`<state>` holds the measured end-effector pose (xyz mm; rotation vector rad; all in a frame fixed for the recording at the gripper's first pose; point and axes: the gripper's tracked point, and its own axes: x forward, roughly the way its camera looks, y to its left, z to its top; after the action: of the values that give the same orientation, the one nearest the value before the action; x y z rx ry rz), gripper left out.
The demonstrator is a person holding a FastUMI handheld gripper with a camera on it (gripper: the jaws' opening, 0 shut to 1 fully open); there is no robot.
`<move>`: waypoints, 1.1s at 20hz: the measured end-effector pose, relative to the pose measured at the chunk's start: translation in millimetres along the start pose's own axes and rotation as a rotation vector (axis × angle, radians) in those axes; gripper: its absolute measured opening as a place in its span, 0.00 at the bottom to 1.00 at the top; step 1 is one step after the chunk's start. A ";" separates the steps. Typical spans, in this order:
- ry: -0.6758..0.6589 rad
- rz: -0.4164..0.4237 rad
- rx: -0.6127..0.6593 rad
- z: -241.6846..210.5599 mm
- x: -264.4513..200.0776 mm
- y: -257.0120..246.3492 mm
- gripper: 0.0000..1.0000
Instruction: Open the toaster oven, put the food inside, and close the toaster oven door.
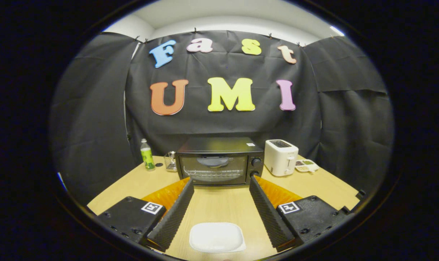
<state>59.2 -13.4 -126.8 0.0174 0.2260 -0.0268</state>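
Oven (219, 161) sits shut at the back of the table (219, 203), its glass door upright, so nothing of the task looks done yet. Gripper (221, 183) hangs spread wide and empty in front of the oven, fingers apart, tips near the door's lower corners but short of it. White plate (217, 237) lies on the table nearer than the oven, between the fingers. Whether food is on it, I cannot tell. Toaster (281, 157) stands just right of the oven, bottle (147, 155) to its left. Opening, loading and closing all remain.
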 end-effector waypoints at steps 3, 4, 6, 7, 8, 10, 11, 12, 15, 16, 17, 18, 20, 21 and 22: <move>-0.040 0.028 -0.011 30.1 -23.8 5.0 1.00; -0.051 0.038 -0.016 39.7 -29.5 6.8 1.00; -0.058 0.032 -0.044 53.9 -41.4 4.6 1.00; -0.060 0.021 -0.056 61.0 -46.6 2.9 1.00; -0.063 0.012 -0.061 66.8 -51.6 3.1 1.00; -0.081 0.025 -0.043 76.9 -59.2 7.2 1.00; -0.095 0.034 -0.029 81.7 -63.6 8.2 1.00; -0.110 0.032 -0.018 86.0 -67.1 3.9 1.00; -0.134 0.041 0.016 92.8 -78.5 1.5 1.00; -0.137 0.047 0.023 94.3 -80.5 1.9 1.00; -0.138 0.048 0.023 96.0 -83.2 2.0 1.00; -0.145 0.043 0.018 99.2 -86.3 -0.4 1.00; -0.163 0.040 0.001 103.9 -90.8 0.1 1.00; -0.169 0.041 -0.005 105.0 -93.5 0.6 1.00; -0.174 0.040 -0.007 105.0 -95.5 0.1 1.00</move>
<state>-10.3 -13.1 -3.0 0.0122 0.0513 0.0118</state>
